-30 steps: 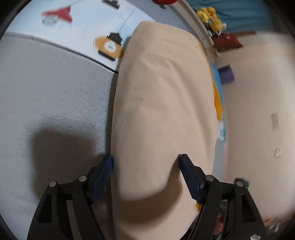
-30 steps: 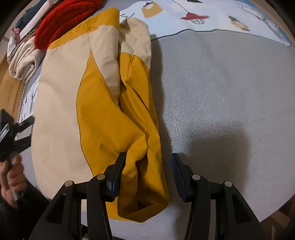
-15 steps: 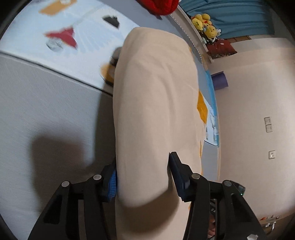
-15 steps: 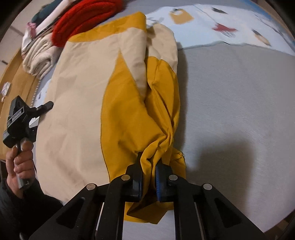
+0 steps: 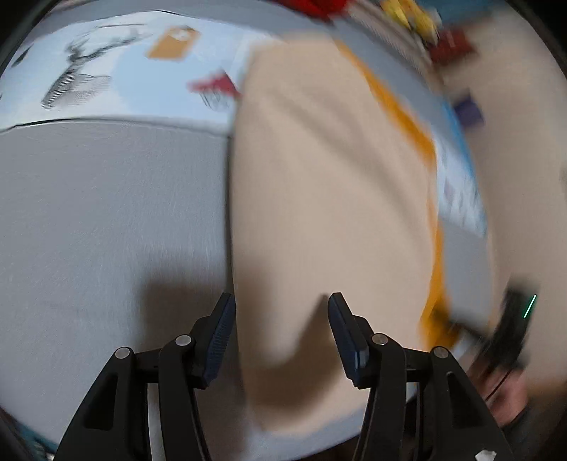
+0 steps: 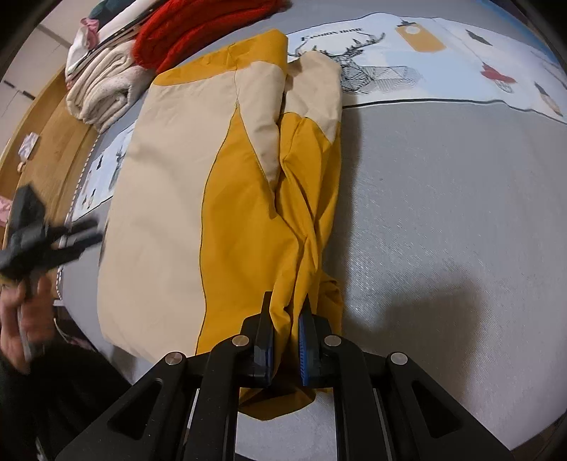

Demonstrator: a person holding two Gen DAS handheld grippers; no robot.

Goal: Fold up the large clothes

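A large beige and mustard-yellow garment (image 6: pixel 198 198) lies lengthwise on the grey bed cover (image 6: pixel 443 212). My right gripper (image 6: pixel 286 315) is shut on the bunched yellow edge of the garment at its near end. In the blurred left wrist view the garment shows as a beige panel (image 5: pixel 319 184) with a yellow strip along its right side. My left gripper (image 5: pixel 280 308) is open, its jaws standing wide on either side of the beige panel's near end. The left gripper also shows in the right wrist view (image 6: pixel 39 234), held in a hand left of the garment.
A folded cream blanket (image 6: pixel 102 95) and a red knitted item (image 6: pixel 198 28) are stacked at the bed's far left. A pale printed sheet (image 6: pixel 443 60) with a deer drawing covers the far part. A wooden floor (image 6: pixel 46 142) lies left of the bed.
My right gripper closed on the yellow edge and stays shut on it. My left gripper opened wider and swung, which blurs its view.
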